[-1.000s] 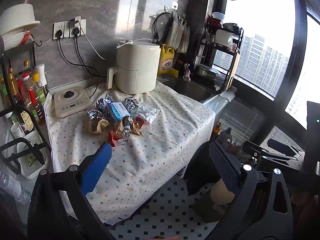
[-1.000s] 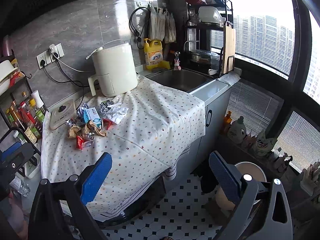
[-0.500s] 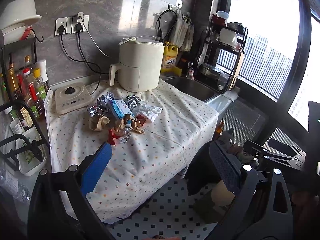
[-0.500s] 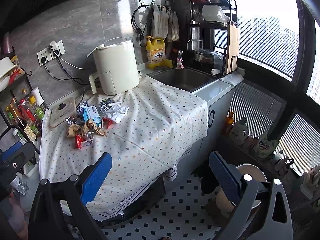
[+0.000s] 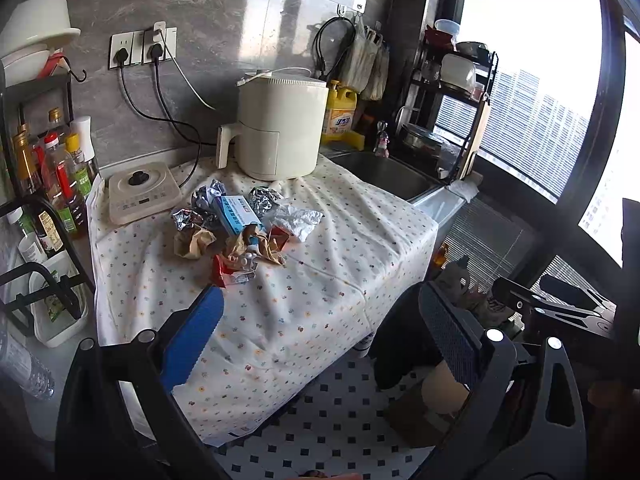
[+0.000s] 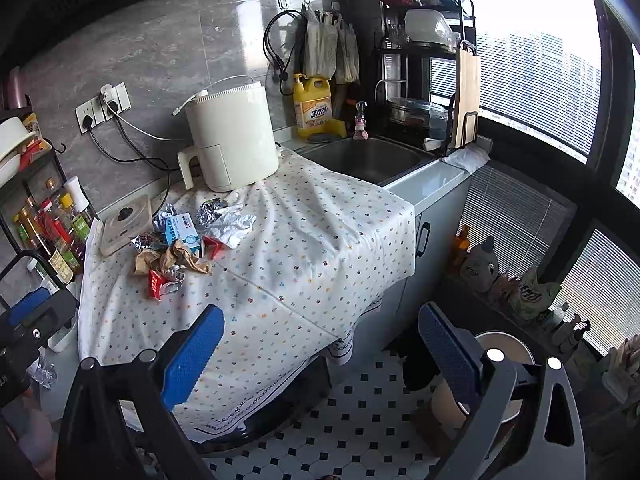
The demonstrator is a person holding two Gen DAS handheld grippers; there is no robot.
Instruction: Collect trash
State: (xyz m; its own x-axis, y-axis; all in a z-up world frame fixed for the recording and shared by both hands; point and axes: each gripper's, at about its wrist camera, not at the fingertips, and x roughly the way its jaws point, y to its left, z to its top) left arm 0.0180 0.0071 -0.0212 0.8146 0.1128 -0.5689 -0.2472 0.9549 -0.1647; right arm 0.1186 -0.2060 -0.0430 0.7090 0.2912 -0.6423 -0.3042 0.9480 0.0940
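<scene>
A pile of trash lies on the dotted tablecloth [image 5: 304,304]: a blue box [image 5: 236,210], foil balls [image 5: 262,198], crumpled brown paper [image 5: 194,242], a red wrapper [image 5: 230,272] and white crumpled paper [image 5: 298,220]. The pile also shows in the right wrist view, with the blue box [image 6: 182,230] and red wrapper [image 6: 158,280]. My left gripper [image 5: 320,328] is open and empty, in front of and below the pile. My right gripper [image 6: 320,344] is open and empty, further back, over the counter's front edge.
A cream air fryer [image 5: 280,128] stands behind the pile, a small induction hob [image 5: 142,196] to its left. A bottle rack [image 5: 48,176] is at the left, a sink [image 6: 368,156] at the right. A round bin [image 6: 500,360] stands on the tiled floor.
Both grippers have moved a little closer to the counter; the pile appears slightly larger. Nothing on the cloth has moved, and both grippers stay open.
</scene>
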